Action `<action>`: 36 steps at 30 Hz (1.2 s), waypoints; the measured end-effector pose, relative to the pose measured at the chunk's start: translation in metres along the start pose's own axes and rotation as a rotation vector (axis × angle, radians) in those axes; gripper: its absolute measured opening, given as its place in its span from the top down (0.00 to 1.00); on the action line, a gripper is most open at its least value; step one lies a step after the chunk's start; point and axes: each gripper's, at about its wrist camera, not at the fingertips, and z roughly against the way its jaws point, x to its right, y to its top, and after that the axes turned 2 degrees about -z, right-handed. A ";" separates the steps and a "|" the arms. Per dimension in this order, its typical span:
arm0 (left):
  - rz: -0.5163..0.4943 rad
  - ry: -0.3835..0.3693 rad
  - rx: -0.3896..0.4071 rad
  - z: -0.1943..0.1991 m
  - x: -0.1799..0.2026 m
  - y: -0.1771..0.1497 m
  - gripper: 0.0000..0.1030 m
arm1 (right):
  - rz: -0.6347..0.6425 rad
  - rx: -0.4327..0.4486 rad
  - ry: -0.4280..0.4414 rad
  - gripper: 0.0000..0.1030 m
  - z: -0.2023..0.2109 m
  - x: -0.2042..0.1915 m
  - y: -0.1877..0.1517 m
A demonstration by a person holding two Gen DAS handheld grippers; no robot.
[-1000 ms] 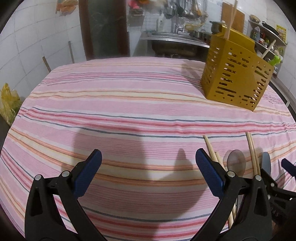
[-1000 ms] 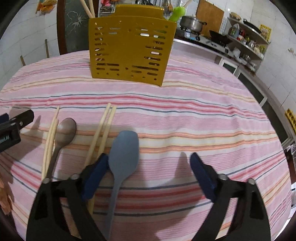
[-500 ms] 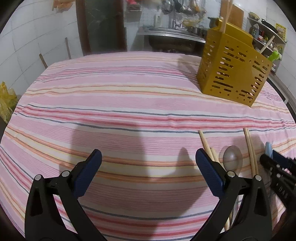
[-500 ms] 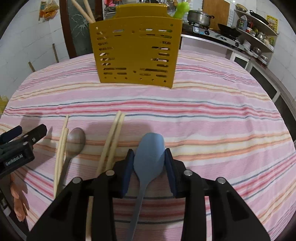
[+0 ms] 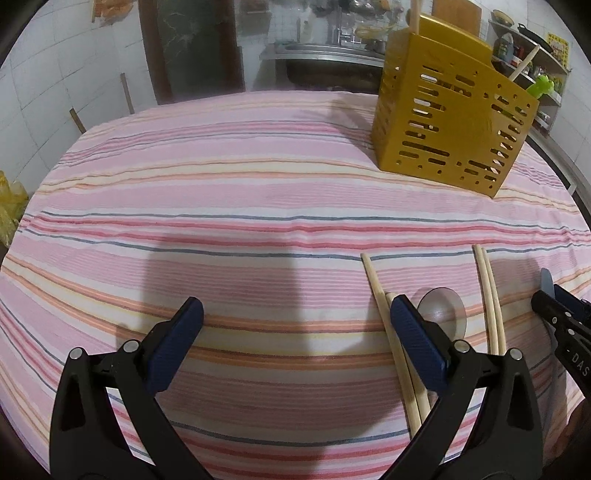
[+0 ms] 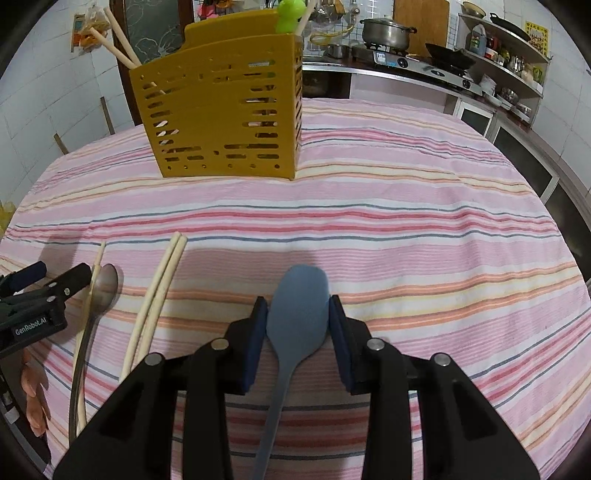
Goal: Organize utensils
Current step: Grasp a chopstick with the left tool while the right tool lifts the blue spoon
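My right gripper (image 6: 297, 308) is shut on the bowl of a blue spoon (image 6: 298, 314) and holds it above the striped cloth. My left gripper (image 5: 295, 321) is open and empty, low over the cloth. A metal spoon (image 5: 443, 312) lies just right of its right finger, between two pairs of wooden chopsticks (image 5: 491, 295) (image 5: 384, 314). These also show in the right wrist view: metal spoon (image 6: 103, 288), chopsticks (image 6: 159, 295). The yellow slotted utensil holder (image 6: 225, 118) stands at the far side, holding chopsticks and a green-topped item.
The round table wears a pink striped cloth (image 5: 221, 206). A kitchen counter with a pot (image 6: 386, 31) and stove stands behind on the right. The left gripper's tool body (image 6: 33, 306) sits at the left edge of the right wrist view.
My right gripper closed on the blue spoon and has lifted it, moving toward the holder. My left gripper stayed open and shifted a little forward.
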 end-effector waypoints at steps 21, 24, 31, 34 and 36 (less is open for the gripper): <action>-0.043 0.007 -0.023 -0.009 0.023 0.012 0.30 | -0.024 -0.006 0.014 0.66 -0.003 0.002 0.003; -0.069 -0.010 -0.023 -0.010 0.033 0.018 0.52 | -0.030 -0.014 0.014 0.66 -0.004 0.003 0.004; -0.087 -0.067 -0.067 -0.015 0.040 0.029 0.82 | -0.067 -0.019 0.026 0.67 -0.006 0.004 0.009; -0.091 -0.077 -0.068 -0.015 0.040 0.031 0.92 | -0.069 -0.009 0.028 0.67 -0.005 0.005 0.008; -0.089 -0.086 -0.067 -0.016 0.039 0.032 0.92 | -0.078 0.003 0.035 0.67 -0.002 0.006 0.008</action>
